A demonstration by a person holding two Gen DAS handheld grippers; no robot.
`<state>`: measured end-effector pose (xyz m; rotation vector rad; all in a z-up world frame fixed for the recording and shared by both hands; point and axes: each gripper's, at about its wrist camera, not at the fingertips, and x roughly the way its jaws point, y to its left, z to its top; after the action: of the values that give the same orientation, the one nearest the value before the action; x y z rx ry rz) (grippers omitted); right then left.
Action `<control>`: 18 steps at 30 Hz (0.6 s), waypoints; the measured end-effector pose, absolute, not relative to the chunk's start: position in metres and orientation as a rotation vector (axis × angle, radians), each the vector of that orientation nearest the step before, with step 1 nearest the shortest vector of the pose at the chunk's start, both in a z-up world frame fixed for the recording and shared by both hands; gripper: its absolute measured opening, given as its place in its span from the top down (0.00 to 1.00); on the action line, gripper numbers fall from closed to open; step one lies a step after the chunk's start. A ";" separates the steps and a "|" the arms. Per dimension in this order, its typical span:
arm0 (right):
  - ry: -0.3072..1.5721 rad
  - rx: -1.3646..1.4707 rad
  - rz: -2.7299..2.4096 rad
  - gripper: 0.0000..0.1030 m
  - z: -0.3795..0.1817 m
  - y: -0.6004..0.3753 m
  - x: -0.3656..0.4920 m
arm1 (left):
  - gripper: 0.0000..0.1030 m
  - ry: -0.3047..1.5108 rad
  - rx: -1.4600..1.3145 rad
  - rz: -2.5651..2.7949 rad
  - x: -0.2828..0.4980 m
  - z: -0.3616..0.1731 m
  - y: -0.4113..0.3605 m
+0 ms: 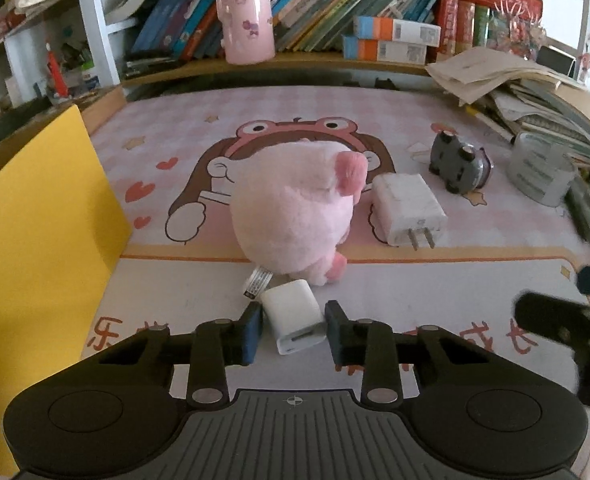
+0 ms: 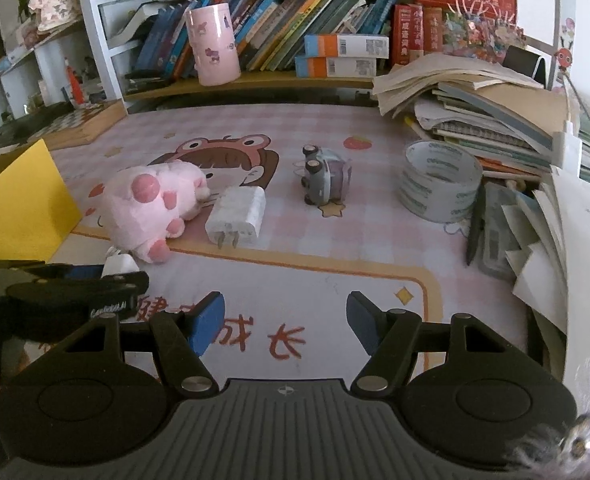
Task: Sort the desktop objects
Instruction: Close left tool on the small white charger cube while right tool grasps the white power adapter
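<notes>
Our tabletop (image 2: 335, 248) wears a pink cartoon mat under bookshelves (image 2: 295, 40). Low centre, our left claw (image 1: 293, 330) grips the small white charger (image 1: 295, 316), USB port facing us, long axis running away; right claw (image 2: 285, 322) half-wide, empty.

A child's study desk at home. A pink cartoon desk mat (image 2: 335, 240) covers the tabletop, a shelf of leaning books (image 2: 295, 32) crosses the top of the frame, and notebooks and papers (image 2: 475, 108) pile up at right. A pink patterned cup (image 2: 213, 44) stands on the shelf, upper left.
</notes>
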<state>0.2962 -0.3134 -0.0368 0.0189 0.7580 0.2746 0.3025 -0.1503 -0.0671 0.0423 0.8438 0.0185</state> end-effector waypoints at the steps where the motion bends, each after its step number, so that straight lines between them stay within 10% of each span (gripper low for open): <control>1: 0.757 0.019 0.278 0.37 -0.037 -0.312 0.300 | 0.69 0.854 0.031 0.010 0.302 -0.066 -0.149; 18: 0.758 -0.076 0.343 0.39 -0.070 -0.256 0.379 | 0.69 0.839 -0.108 0.023 0.237 -0.009 -0.114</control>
<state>0.3794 -0.2556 -0.0700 -0.0760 0.7580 0.3435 0.2372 -0.1140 -0.0094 -0.1081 0.8394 0.0233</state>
